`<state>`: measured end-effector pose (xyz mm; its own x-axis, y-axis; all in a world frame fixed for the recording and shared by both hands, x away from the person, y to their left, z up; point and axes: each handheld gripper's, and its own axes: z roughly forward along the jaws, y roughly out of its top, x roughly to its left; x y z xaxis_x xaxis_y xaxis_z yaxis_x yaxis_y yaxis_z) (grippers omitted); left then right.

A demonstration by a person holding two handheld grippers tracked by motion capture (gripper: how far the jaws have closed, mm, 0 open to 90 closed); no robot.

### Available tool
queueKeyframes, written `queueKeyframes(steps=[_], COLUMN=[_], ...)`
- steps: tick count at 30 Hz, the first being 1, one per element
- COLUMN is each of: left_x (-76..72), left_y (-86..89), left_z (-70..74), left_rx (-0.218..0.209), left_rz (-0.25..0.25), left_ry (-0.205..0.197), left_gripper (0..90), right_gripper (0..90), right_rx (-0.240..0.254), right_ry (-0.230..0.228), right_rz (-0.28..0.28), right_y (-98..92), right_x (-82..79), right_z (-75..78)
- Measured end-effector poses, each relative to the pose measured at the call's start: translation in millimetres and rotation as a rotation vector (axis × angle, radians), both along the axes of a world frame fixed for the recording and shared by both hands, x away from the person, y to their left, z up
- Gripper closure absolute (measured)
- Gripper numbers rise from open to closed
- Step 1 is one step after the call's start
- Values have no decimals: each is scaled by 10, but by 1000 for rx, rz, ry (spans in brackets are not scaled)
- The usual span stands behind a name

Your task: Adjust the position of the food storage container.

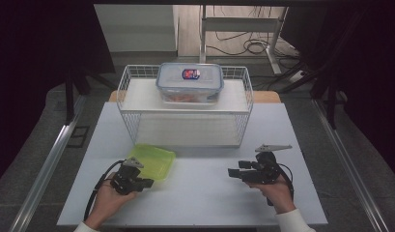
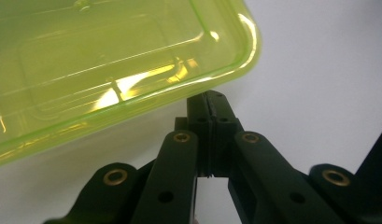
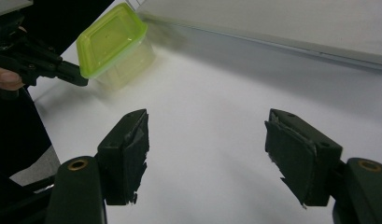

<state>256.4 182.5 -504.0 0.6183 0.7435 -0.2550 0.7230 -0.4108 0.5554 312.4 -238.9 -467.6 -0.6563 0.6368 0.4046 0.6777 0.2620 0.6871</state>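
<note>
on the white surface [image 1: 195,193], the left claw [image 1: 146,183] is clamped on the green lid [image 1: 154,161] at its 6 o'clock edge; the right claw [image 1: 232,173] stands apart, empty.

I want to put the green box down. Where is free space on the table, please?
The white table is bare between the left tool and the right tool, and in front of the wire basket. The left side is crowded: the green box is at the basket's near left corner. A clear lidded container stands on the basket's upper shelf.
</note>
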Motion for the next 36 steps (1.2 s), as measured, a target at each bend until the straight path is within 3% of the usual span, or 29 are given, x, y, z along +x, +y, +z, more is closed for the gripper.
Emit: queueKeyframes(steps=[4, 5, 6, 7, 8, 9, 10, 11, 12, 15, 16, 17, 18, 19, 20, 21, 25, 30, 36], left_x=[-97, -128, -128, -120, -120, -69, -69, 18, 18, 259, 259, 384, 384, 510, 510, 618, 713, 685, 611], left_y=[56, 177, 177, 344, 344, 534, 534, 717, 717, 970, 970, 1023, 1023, 1044, 1044, 1025, 930, 883, 769], left_z=[98, 191, 191, 284, 284, 360, 360, 408, 408, 381, 381, 334, 334, 270, 270, 192, 79, 53, 56], left_rx=[-13, -34, -34, -49, -49, -65, -65, -67, -67, -62, -62, -50, -50, -60, -60, -63, -33, -39, -46], left_rz=[-17, 2, 2, 52, 52, 104, 104, 160, 160, 238, 238, 261, 261, 278, 278, 280, 271, 260, 212], left_ry=[-20, -39, -39, -63, -63, -80, -80, -92, -92, -77, -77, -66, -66, -46, -46, -19, 1, 10, 12], left_gripper=[900, 900, 900, 900, 900, 900, 900, 900, 900, 900, 900, 900, 900, 900, 900, 900, 900, 900, 900], right_gripper=[308, 308, 308, 308, 308, 308, 308, 308, 308, 308, 308, 308, 308, 308, 308, 308, 308, 308, 308], right_rx=[-4, -4, -4, -3, -3, -2, -2, 0, 0, 0, 0, -2, -2, -2, -2, -4, 2, 6, 3], right_ry=[1, 0, 0, -1, -1, -1, -1, -1, -1, 0, 0, -1, -1, 0, 0, 2, 0, -2, -6], right_rz=[1, 2, 2, 2, 2, 1, 1, -1, -1, -5, -5, -5, -5, -5, -5, -5, -9, -15, -16], right_y=[4, 3, 3, 1, 1, -2, -2, -5, -5, -8, -8, -9, -9, -8, -8, -12, -30, -46, -39], right_x=[-2, -2, -2, -1, -1, 0, 0, 0, 0, 2, 2, 4, 4, 6, 6, 10, 9, 14, 6], right_z=[-1, -2, -2, -2, -2, 2, 2, 4, 4, 1, 1, -1, -1, -2, -2, -5, -5, -3, 8])
